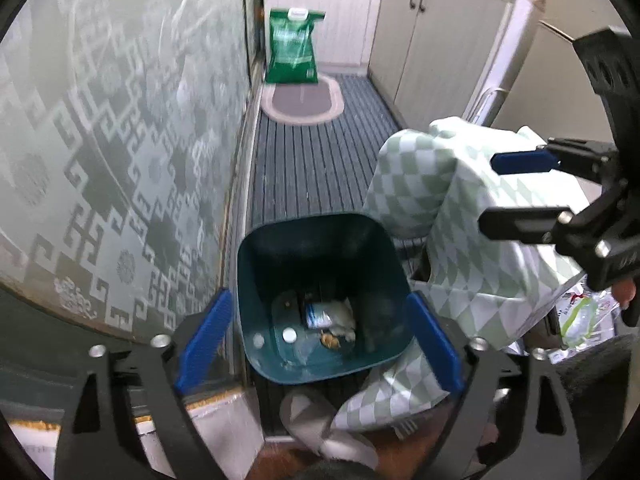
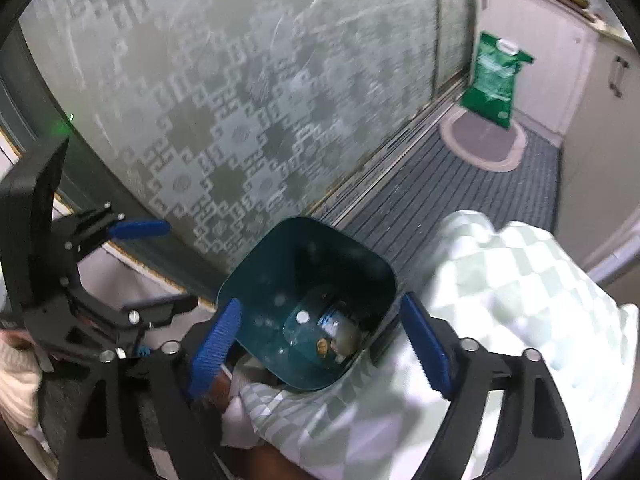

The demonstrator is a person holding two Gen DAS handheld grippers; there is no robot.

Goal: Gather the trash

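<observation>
The frosted patterned glass door [image 1: 112,140] is taking up the whole left half of the left wrist view, with the striped floor mat [image 1: 312,152] running up the middle toward a green bag [image 1: 294,46] leaning at the top centre. Below that, lower centre, the dark teal trash bin [image 1: 320,300] is sitting upright on the mat just beside the door track, mouth facing straight up at the cameras, its long axis running floor to rim. A checkered green-and-white cloth [image 1: 440,208] (could be clothing or a bag, can't tell) is crowding its right side.

The left gripper [image 1: 320,344] is hovering over the bin with its blue fingers [image 1: 204,340] spread wide, nothing between them but the bin far below. The right gripper [image 2: 320,344] is doing the same in its own view, fingers splayed either side of the bin opening, not pinching anything.

Down at the bottom of the bin the trash is already lying there: a crumpled wrapper [image 1: 320,314], a white cap [image 1: 289,335] and some brownish crumbs [image 1: 331,340].

So I'm reading this as the drop step being done or about done. The next move is probably backing both grippers away from the bin and going looking for another piece, keeping clear of that cloth.
</observation>
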